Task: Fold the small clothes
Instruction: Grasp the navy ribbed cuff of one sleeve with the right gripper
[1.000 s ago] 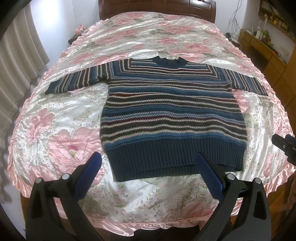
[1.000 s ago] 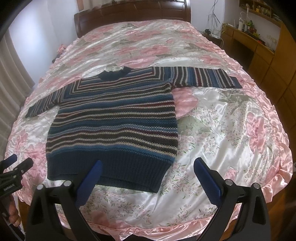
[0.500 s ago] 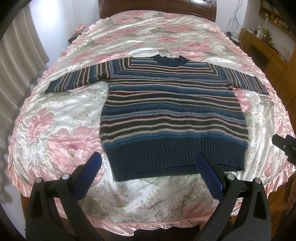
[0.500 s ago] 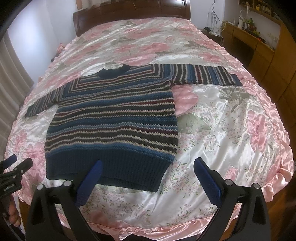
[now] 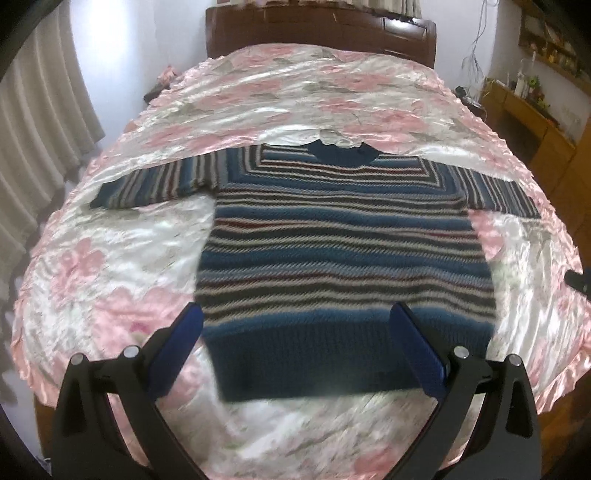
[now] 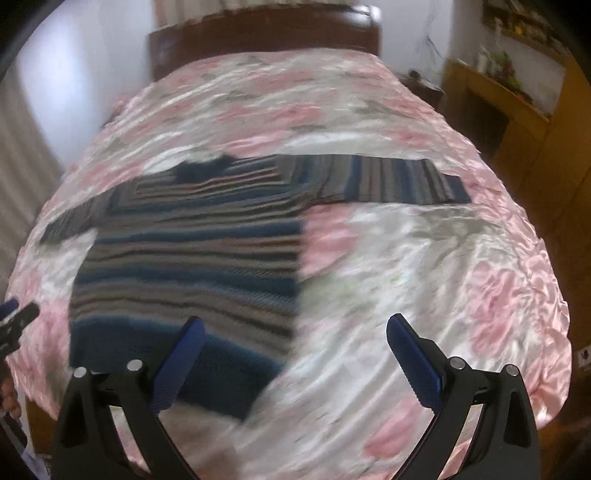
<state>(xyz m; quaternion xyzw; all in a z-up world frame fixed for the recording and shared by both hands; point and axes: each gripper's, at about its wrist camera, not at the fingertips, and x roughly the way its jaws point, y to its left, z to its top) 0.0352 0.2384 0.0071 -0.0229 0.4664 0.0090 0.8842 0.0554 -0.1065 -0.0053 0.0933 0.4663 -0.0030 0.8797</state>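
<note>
A striped sweater (image 5: pixel 343 251) lies flat on a bed (image 5: pixel 122 236), front up, collar toward the wooden headboard (image 5: pixel 321 29) and dark blue ribbed hem toward the foot. Both sleeves are spread straight out to the sides. The bed is covered with a shiny pink floral bedspread with a ruffled edge.

The left gripper (image 5: pixel 295 343) hangs over the hem, its blue-padded fingers (image 5: pixel 177 343) spread wide apart and holding nothing; the left finger sits at the hem's left corner and the right finger over the hem toward its right part. Whether the pads touch the knit cannot be told.

The right gripper (image 6: pixel 295 347) is likewise released and empty, near the sweater's right lower corner: its left finger overlaps the hem, its right finger is over bare bedspread. This view is blurred.

Curtains (image 5: pixel 40 122) hang at the left of the bed, and a wooden desk (image 5: pixel 532 122) with small items stands at the right.
</note>
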